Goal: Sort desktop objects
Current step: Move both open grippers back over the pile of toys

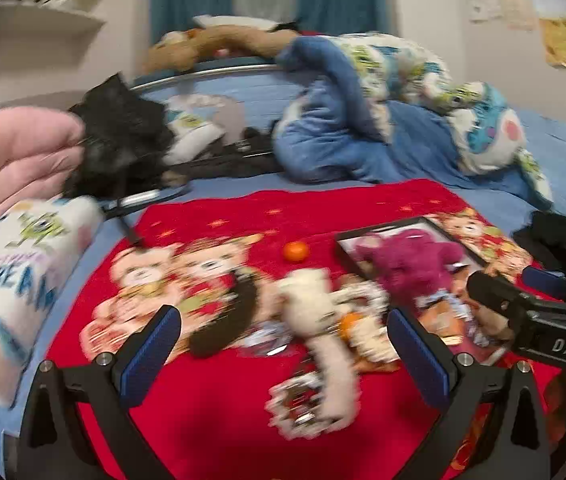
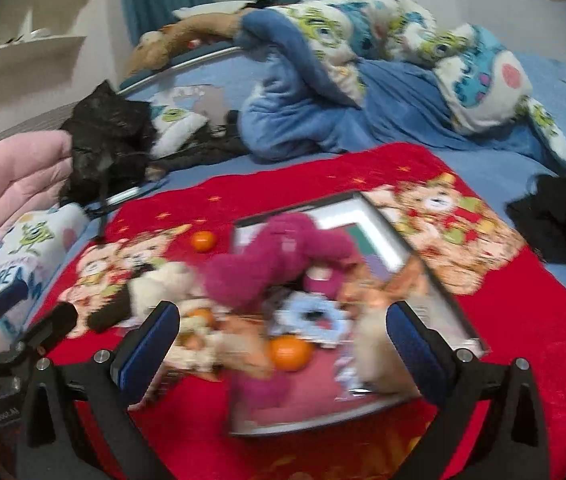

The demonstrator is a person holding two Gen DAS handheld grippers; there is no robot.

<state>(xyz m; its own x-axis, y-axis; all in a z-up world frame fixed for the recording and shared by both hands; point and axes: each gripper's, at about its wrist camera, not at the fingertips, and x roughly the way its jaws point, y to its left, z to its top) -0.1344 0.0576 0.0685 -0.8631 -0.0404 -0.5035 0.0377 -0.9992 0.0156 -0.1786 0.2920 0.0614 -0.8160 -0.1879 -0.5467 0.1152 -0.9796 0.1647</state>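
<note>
- On the bed, a red blanket (image 1: 211, 400) printed with cartoon bears serves as the work surface; no counter is in view.
- Left claw (image 1: 283, 356): jaws spread wide and empty, poised above a white plush toy (image 1: 315, 320) that lies near the blanket's middle.
- Right claw (image 2: 283, 344): jaws likewise spread, gripping nothing, hovering over a black-framed tray (image 2: 383, 224) on the blanket's right half.
- Tray contents: a magenta plush toy (image 2: 275, 260) sprawls across it, with a pale blue ring-shaped item (image 2: 311, 316) and an orange fruit (image 2: 289, 354) beside it. Motion blur hides finer detail.
- Loose items: a second orange fruit (image 1: 295, 251) sits alone on the blanket, well apart from the tray; the white plush toy and some small wrapped pieces (image 1: 299, 408) also lie outside it.
- Judgement of progress: sorting appears partly done, at most. Several objects are gathered at the tray, while others remain scattered, and neither claw carries anything at present.
- Surroundings: crumpled bedding (image 1: 383, 92) and a pink quilt (image 1: 7, 156) border the blanket.
</note>
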